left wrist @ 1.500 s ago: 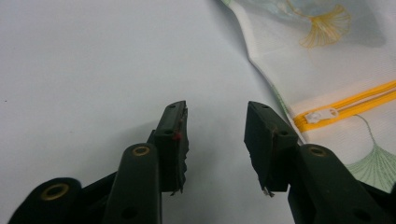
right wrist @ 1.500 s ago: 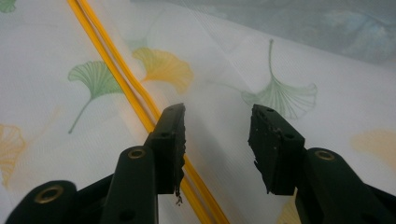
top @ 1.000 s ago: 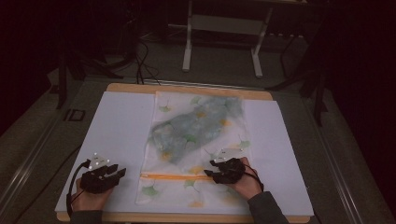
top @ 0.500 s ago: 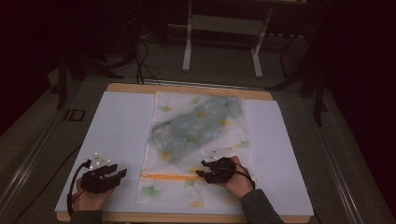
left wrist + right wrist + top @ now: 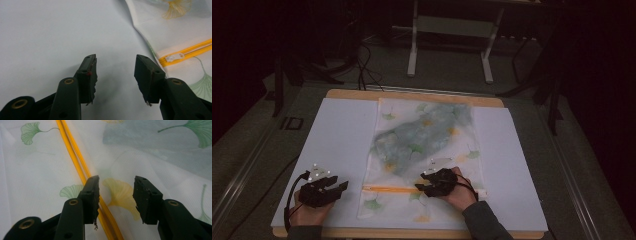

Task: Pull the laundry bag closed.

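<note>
A white mesh bag (image 5: 462, 145) printed with ginkgo leaves lies flat mid-table, with a blue-green cloth (image 5: 419, 137) inside it. A yellow zipper (image 5: 387, 189) runs across its near end. My left gripper (image 5: 339, 186) rests on the white sheet just left of the bag. It is open, its jaws have just been opening, and nothing is between them (image 5: 116, 62). The zipper pull (image 5: 172, 58) lies to its right. My right gripper (image 5: 419, 184) hovers open over the bag, its left jaw above the zipper (image 5: 75, 155), gripping nothing (image 5: 116, 182).
A white sheet (image 5: 337, 130) covers a wooden board (image 5: 412, 95) under the bag. White frame legs (image 5: 414, 45) stand on the dark floor beyond the table. Cables trail at the far left.
My right gripper has slid to the left over the bag, along the yellow zipper. The left hand has stayed where it was.
</note>
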`<state>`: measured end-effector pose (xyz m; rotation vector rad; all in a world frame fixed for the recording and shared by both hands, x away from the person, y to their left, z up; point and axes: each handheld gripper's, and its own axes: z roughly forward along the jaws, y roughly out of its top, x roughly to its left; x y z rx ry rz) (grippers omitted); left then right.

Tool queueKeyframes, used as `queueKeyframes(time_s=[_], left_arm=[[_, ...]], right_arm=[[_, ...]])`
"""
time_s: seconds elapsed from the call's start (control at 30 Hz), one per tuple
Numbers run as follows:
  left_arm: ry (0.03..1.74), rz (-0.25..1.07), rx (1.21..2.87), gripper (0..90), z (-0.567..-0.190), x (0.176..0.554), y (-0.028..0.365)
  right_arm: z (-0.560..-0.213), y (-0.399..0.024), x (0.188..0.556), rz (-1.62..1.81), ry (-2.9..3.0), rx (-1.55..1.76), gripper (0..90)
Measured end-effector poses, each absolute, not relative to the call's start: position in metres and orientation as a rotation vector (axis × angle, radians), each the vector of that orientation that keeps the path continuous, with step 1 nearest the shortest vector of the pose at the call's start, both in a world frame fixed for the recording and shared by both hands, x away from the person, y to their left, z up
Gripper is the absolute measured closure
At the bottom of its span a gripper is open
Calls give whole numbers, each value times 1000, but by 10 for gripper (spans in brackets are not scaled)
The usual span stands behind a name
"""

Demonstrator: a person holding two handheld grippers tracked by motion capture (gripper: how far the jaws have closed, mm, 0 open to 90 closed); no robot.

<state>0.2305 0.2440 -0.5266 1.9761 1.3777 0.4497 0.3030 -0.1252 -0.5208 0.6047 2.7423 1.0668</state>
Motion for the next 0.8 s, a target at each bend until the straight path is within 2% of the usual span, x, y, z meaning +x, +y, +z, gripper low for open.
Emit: queueKeyframes(time_s=[0.8], left_arm=[[1389,463,1992,511,-527,231,243]], right_arm=[[-523,-87,305,1076,2812,490,528]])
